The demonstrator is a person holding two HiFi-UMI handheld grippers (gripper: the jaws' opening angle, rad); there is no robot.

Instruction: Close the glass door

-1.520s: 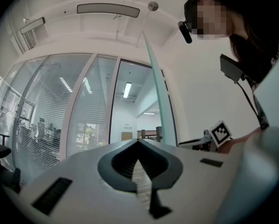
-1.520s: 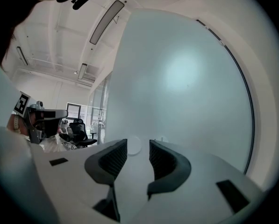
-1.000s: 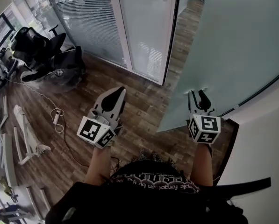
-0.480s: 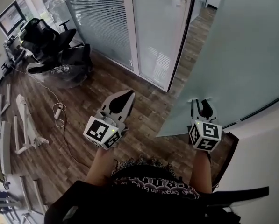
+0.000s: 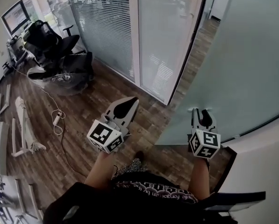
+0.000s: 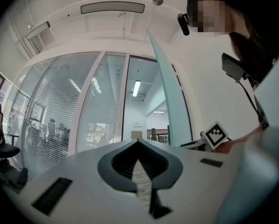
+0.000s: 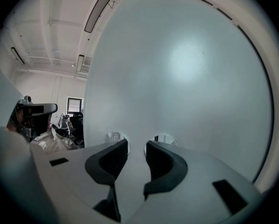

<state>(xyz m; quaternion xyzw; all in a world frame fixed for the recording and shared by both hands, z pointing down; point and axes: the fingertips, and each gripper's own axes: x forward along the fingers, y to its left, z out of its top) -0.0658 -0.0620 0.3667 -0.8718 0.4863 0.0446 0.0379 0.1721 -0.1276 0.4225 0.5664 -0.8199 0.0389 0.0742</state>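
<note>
The frosted glass door point(image 5: 242, 64) fills the head view from 12 to 3 o'clock, swung open, its bottom corner reaching toward the middle. At 11 o'clock stands a glass wall with blinds point(image 5: 106, 27). Between the wall's frame and the door's edge, a strip of wooden floor point(image 5: 83, 120) runs up to 12 o'clock. An office chair point(image 5: 48, 41) sits at 10 o'clock, well apart from the door.

The right gripper point(image 5: 201, 111) is at 4 o'clock, up close against the door's face. Its fingers point(image 7: 109, 160) are parted by a narrow gap with only glass showing between them. The left gripper point(image 5: 131, 100) hangs over bare floor near the centre, jaws pressed together, holding nothing.
</note>
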